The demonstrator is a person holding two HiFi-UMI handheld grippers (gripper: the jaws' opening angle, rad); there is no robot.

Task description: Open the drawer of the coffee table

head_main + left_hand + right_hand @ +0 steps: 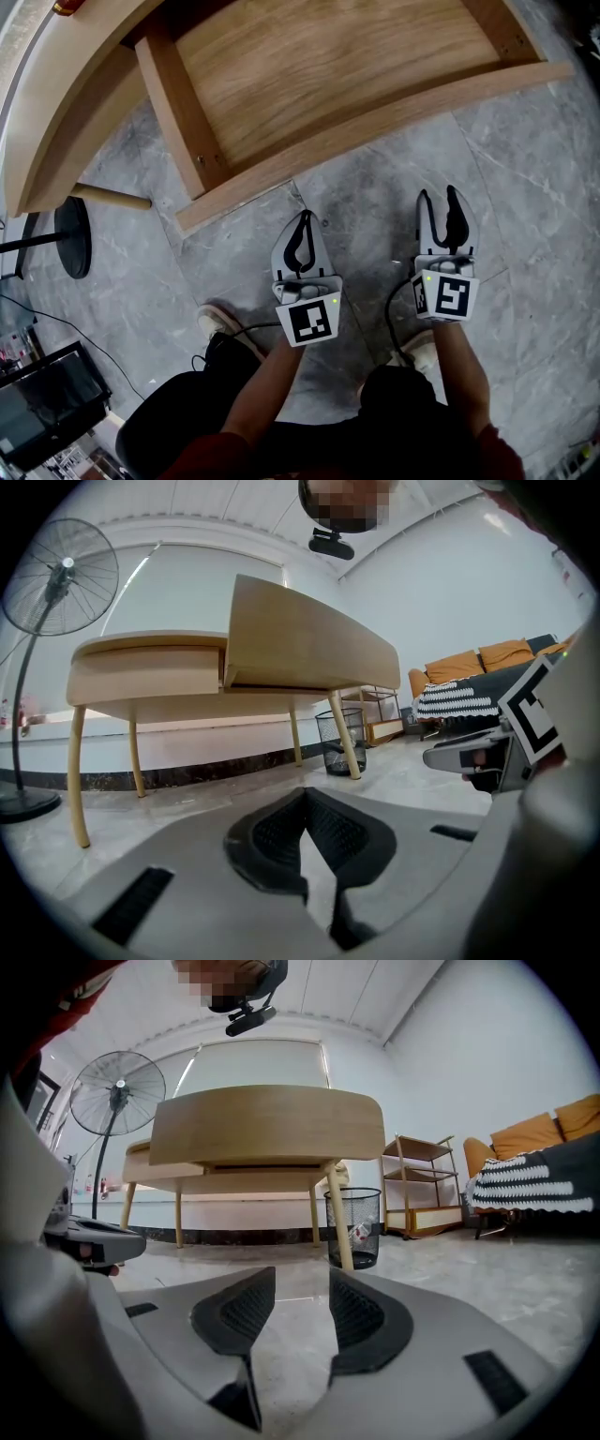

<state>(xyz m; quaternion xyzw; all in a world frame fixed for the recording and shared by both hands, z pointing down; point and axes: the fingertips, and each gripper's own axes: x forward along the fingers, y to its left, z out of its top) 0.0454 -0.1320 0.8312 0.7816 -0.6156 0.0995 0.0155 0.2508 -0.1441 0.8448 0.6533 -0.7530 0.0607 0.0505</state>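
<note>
So the drawer is pulled well out from under the desk. From the head view you can look straight down onto its bare wooden bottom, and there's nothing in it. I'd call the opening part basically done.

Neither pair of tongs is on it. Both hang low over the grey marble floor, on the person's side of the drawer front and clearly apart from it, pointing roughly level at it. My guess is they're parked there because there's nothing left to pull.

The left tongs have their tips pinched together and hold nothing. The right tongs sit partly open, with only floor showing through the gap.

In the right gripper view the drawer front juts toward the camera, with a mesh wastebasket behind the desk leg. No handle is visible, so it was probably pulled by the edge.
</note>
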